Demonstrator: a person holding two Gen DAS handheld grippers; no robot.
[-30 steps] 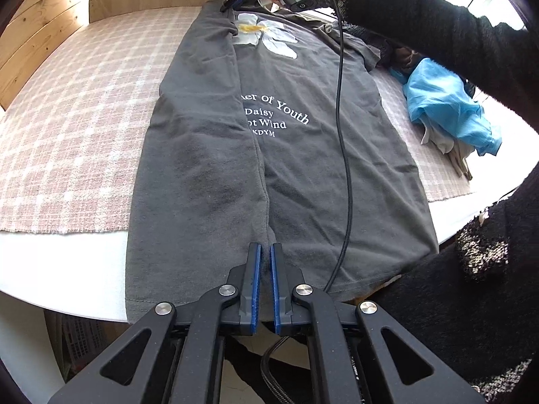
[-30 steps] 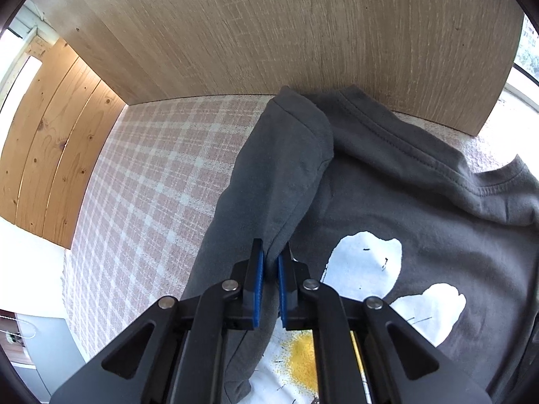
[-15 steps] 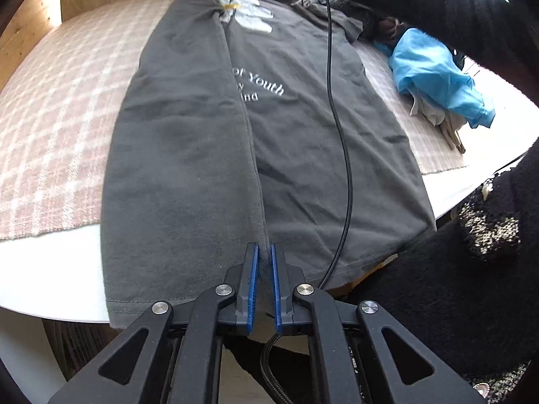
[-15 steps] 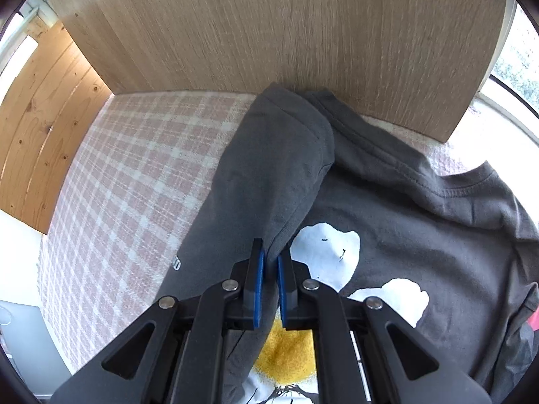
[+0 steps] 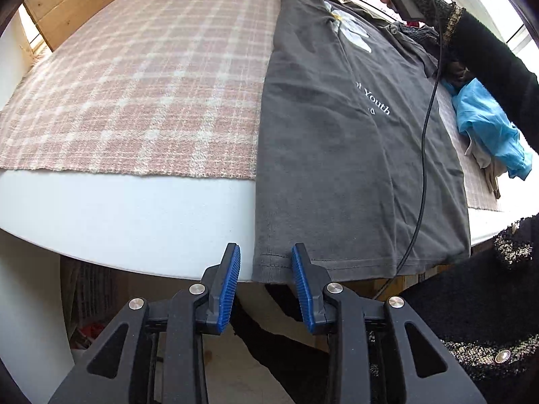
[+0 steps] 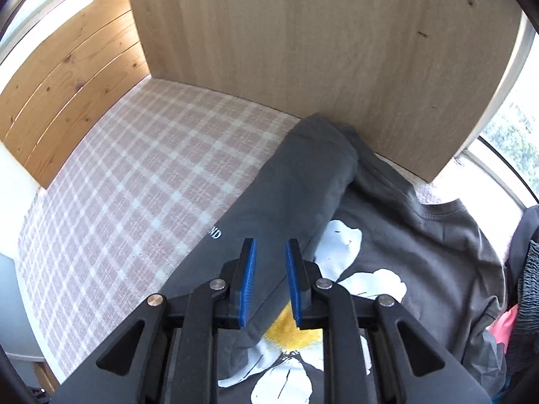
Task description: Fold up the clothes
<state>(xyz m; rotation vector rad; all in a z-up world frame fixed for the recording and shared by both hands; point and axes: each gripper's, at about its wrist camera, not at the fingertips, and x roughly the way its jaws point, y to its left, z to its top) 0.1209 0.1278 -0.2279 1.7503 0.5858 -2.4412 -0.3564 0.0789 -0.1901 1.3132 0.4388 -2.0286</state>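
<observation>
Both grippers have let go since the earlier frames, where each was pinching the folded edge of the shirt. The dark grey shirt [image 5: 337,141] is lying lengthwise across the pink checked cloth [image 5: 151,77], filling the centre and right of the left wrist view, with its left side folded in over the front and covering part of the white lettering. Its hem is hanging a little past the rim of the white table [image 5: 134,222] at the lower centre of that frame. The left gripper [image 5: 266,279] is hovering just off the hem, jaws spread wide and holding nothing, the hem's folded corner showing between the blue pads. In the right wrist view the right gripper [image 6: 269,279] is sitting at the lower centre over the folded sleeve [image 6: 303,195], jaws parted a moderate way and empty; whether the pads are touching the fabric cannot be told. A white and yellow daisy print [image 6: 353,269] is showing to the right of the fold. A black cable [image 5: 424,141] is trailing across the shirt. A blue garment [image 5: 488,128] is lying at the right edge, beside a black sleeve [image 5: 488,64]. A wooden panel [image 6: 320,50] is standing behind the collar.
</observation>
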